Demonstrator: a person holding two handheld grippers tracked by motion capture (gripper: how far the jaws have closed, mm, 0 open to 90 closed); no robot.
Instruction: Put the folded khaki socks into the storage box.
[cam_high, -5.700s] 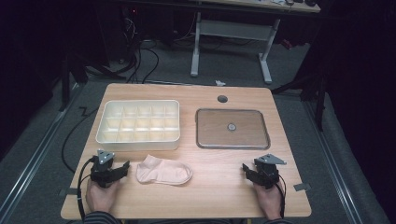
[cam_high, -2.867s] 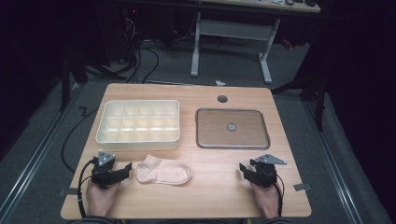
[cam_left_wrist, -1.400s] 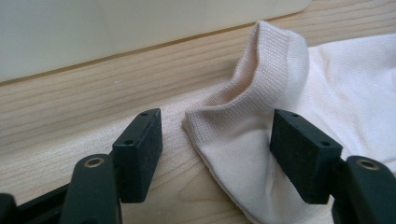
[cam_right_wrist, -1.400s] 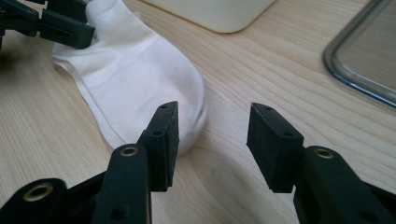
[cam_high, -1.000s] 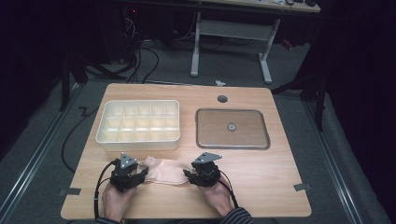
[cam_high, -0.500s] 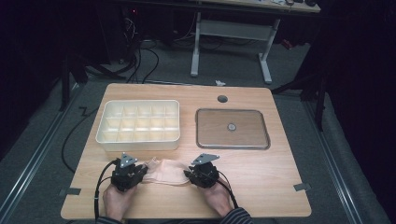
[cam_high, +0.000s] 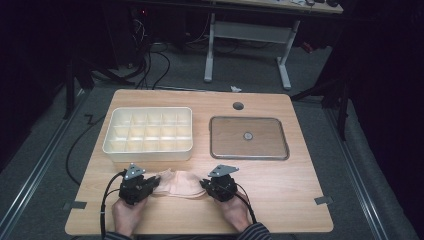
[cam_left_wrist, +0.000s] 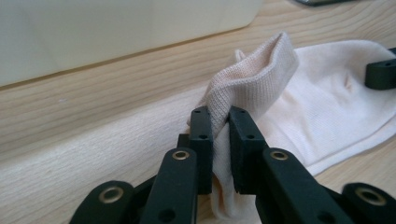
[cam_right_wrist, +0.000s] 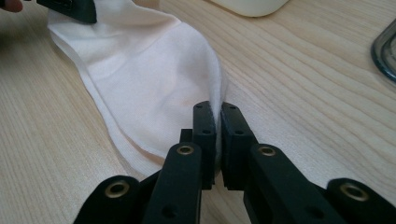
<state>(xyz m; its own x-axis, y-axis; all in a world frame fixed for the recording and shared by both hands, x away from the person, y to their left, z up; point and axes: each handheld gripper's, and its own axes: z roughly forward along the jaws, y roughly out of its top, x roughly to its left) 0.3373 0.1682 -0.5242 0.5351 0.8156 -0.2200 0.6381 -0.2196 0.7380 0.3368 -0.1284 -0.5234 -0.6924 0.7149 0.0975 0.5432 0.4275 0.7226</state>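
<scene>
A pale pink sock (cam_high: 178, 183) lies flat on the wooden table (cam_high: 280, 185) near its front edge, between my two grippers. My left gripper (cam_high: 151, 186) has just closed its jaws on the ribbed cuff end of the sock (cam_left_wrist: 261, 79), which bunches up between the pads. My right gripper (cam_high: 204, 184) has also just closed, pinching the toe edge of the sock (cam_right_wrist: 154, 74). In the right gripper view the left gripper's jaw tip (cam_right_wrist: 70, 8) shows at the sock's far end.
A cream divided organiser box (cam_high: 148, 133) stands just behind the sock at the left. A shallow metal tray (cam_high: 248, 137) lies behind at the right. A cable hole (cam_high: 238, 105) sits near the table's back edge.
Both grippers came in from the table's sides to the sock's two ends. Within the last second both sets of jaws closed on the fabric, and the cuff end bunched up.
</scene>
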